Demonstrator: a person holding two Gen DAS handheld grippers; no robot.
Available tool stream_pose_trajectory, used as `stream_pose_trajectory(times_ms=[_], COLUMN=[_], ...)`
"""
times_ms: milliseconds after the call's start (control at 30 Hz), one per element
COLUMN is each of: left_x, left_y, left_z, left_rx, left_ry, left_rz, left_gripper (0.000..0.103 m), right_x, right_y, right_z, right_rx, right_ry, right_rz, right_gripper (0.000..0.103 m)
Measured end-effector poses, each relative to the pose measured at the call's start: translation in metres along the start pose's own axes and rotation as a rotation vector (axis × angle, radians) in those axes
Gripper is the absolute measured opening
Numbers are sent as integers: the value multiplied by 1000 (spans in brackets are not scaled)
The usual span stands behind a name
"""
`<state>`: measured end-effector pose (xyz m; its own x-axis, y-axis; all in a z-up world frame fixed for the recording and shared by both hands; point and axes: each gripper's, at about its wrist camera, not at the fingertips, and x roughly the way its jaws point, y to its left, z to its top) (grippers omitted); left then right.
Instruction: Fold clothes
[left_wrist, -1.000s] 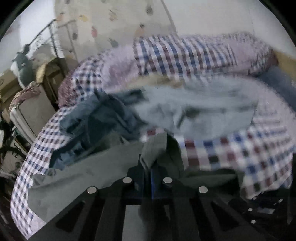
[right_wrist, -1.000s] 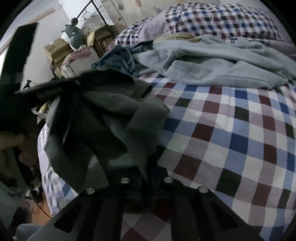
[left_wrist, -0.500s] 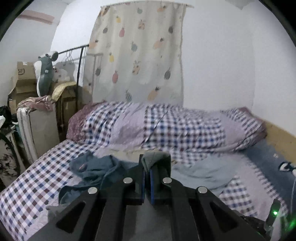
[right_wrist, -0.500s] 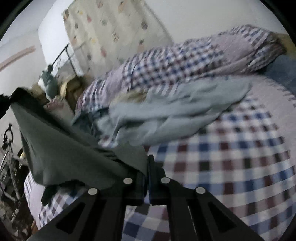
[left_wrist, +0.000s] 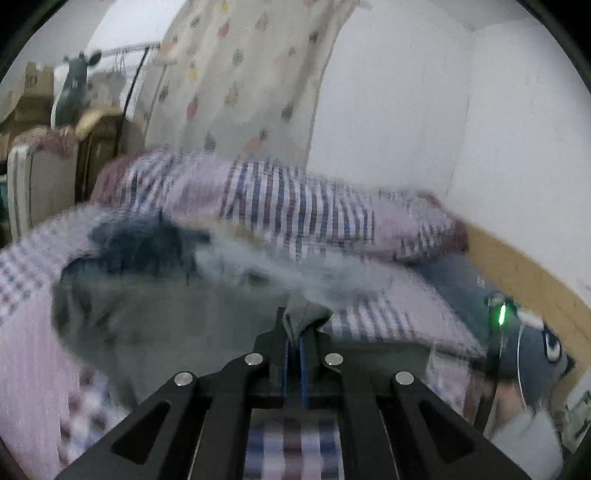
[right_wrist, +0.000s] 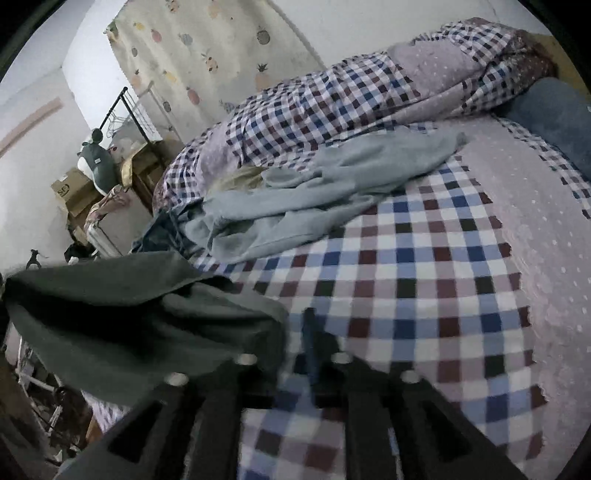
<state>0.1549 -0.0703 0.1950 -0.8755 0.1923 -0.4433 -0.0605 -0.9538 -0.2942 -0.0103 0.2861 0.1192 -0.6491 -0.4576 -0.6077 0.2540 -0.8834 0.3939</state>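
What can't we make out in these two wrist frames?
- Left wrist: motion blur smears the dark green garment and the dark blue garment; garment types unreadable.
- Left tongs: shut on green cloth, but which part of it is unclear.
- Right wrist: right tongs opening; the garment covers the left finger.
- Right wrist: the garment's left end is cut off by the frame edge.

No text is clear enough to read on anything here.
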Motion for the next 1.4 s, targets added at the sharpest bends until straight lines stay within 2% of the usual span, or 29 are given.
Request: stream_pose_trajectory(times_ms=[33, 233, 333, 467, 600, 767, 833, 867, 933, 1033, 1133, 1267, 1400], left_x=[-1, -4, -7, -14, -21, -24, -25, -25, -27, -29, -39, -47, -56], left_y=[-2, 2, 8, 14, 20, 26, 25, 25, 24, 24, 32, 39, 39], left_z=[-19, -115, -143, -158, -172, -178, -177, -175, -168, -159, -151, -155, -165], left_rx=[-7, -120, -143, -152, -149, -136, -118, -109, -85, -68, -80, -121, -121], left_ry=[59, 355, 447, 507, 532, 528, 514, 499, 464, 422, 371, 372, 383], left_rz=[8, 90, 120, 133, 124, 82, 72, 65, 60, 38, 28, 20, -31], left_gripper=[3, 3, 5, 14, 39, 57, 66, 67, 69, 72, 78, 78, 78], right_x=[-5, -17, -19, -16, -20, -25, -33, -39, -45, -41, -15, 17, 37], right_y=[-1, 8, 10, 18, 19, 21, 26, 30, 43, 71, 100, 143, 185], right_z=[1, 1, 2, -1, -5, -22, -29, -31, -34, -51, -85, -116, -138], right_rx=[-2, -45, -49, -113, -144, -201, -217, -217, -212, -172, -106, -157, -236], right_ry=[-10, -18, 6, 105, 195, 274, 272, 253, 201, 135, 121, 163, 157], right_rz=[-2, -9, -21, -73, -170, -260, -289, -286, -224, -33, 158, 251, 263], right_gripper=[56, 57, 57, 58, 63, 64, 64, 64, 64, 64, 64, 64, 64])
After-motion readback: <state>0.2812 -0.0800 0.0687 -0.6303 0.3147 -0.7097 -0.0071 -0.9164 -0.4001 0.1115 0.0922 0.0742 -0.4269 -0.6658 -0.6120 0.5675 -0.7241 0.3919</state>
